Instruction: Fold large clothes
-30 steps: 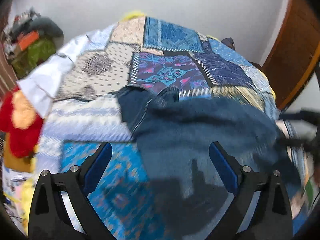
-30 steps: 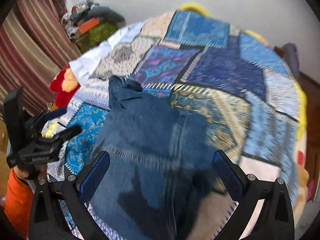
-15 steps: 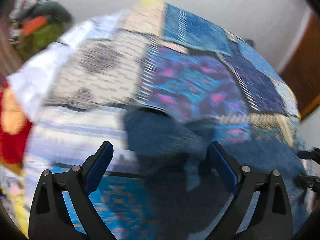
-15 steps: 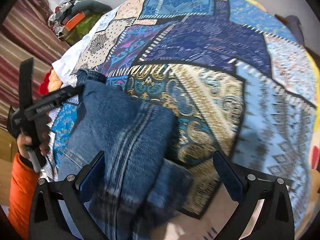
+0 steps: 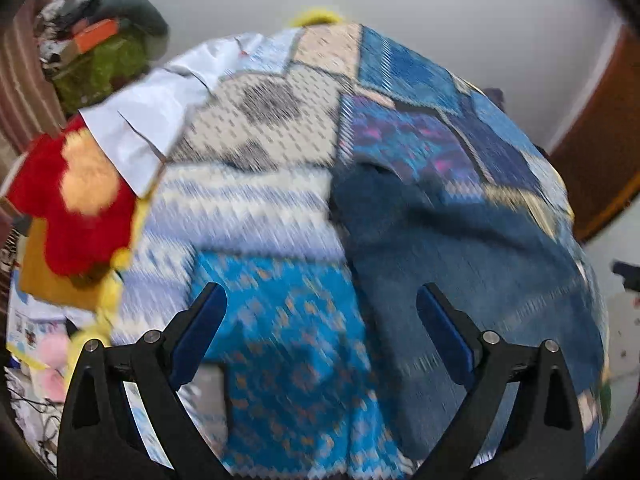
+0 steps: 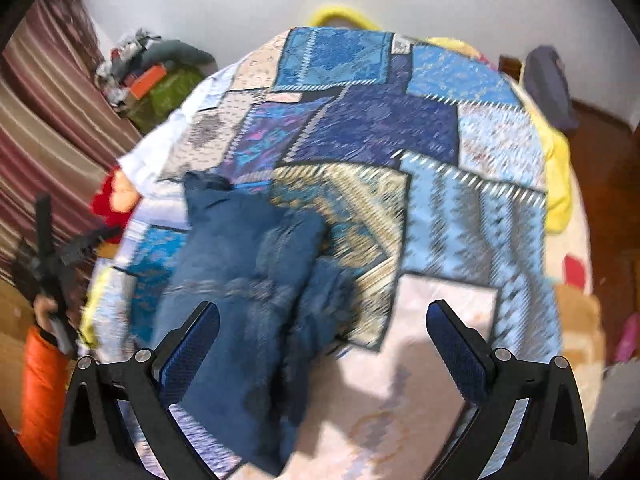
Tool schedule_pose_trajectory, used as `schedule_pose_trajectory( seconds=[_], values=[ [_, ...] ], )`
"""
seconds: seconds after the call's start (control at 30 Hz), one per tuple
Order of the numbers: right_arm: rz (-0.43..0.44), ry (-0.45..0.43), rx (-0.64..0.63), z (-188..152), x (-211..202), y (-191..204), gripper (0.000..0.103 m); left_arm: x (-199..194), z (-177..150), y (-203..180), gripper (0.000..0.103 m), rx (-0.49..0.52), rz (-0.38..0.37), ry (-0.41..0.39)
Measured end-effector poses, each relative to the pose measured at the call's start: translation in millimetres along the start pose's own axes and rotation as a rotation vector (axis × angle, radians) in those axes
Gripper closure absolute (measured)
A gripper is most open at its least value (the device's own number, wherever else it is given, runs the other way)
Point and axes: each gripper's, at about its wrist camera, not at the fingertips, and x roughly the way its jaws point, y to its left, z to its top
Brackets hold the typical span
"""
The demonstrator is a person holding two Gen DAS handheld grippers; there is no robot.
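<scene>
Denim jeans (image 6: pixel 240 280) beyond spread jaws

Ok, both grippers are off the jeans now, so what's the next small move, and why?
Probably bring the right gripper down onto the bunched lower end of the jeans and grip it. Both grippers are open and hold nothing, the left gripper above the quilt, and the denim lies rumpled on the quilt, not flat, so it likely needs pulling straight before another fold.
</scene>
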Motion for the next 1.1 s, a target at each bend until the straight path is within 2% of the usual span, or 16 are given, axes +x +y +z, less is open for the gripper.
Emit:
schedule_pose_trajectory(
  seconds=[0.07, 0.13, 0.27, 0.37, 0.5, 0.57, 0.63, 0.73, 0.8, 0.9, 0.97, 1.1],
  values=[
    [0.022, 0.034, 0.004, -6, 12, 6, 0.000, 3, -16, -6, 0.006, -0.004, -0.050, 0.023],
    [0.035, 0.076, -0.001, -13, 28, 9, 0.000, 14, -36, -16, 0.006, -0.022, -0.134, 0.066],
    [0.054, 0.152, 0.013, -19, 66, 11, 0.000, 47, -54, -34, 0.006, -0.062, -0.272, 0.157],
    [0.080, 0.201, 0.020, -19, 95, 13, 0.000, 73, -53, -43, 0.005, -0.088, -0.309, 0.198],
    [0.170, 0.247, 0.049, -17, 125, 13, 0.000, 99, -41, -39, 0.003, -0.191, -0.378, 0.212],
    [0.208, 0.248, 0.051, -17, 134, 14, 0.000, 116, -37, -40, 0.001, -0.222, -0.405, 0.239],
    [0.212, 0.239, 0.051, -14, 140, 16, 0.000, 130, -36, -41, 0.000, -0.263, -0.429, 0.249],
    [0.219, 0.226, 0.052, -13, 144, 17, 0.001, 148, -34, -39, 0.000, -0.345, -0.504, 0.280],
    [0.224, 0.211, 0.064, -14, 143, 15, 0.006, 149, -34, -40, 0.001, -0.353, -0.522, 0.271],
    [0.257, 0.204, 0.102, -14, 139, 11, 0.021, 136, -33, -45, 0.015, -0.307, -0.502, 0.211],
    [0.258, 0.189, 0.090, -14, 131, 15, 0.042, 125, -33, -49, 0.029, -0.274, -0.483, 0.179],
    [0.189, 0.158, 0.018, -14, 115, 38, 0.051, 98, -32, -51, 0.042, -0.238, -0.477, 0.137]
  ],
)
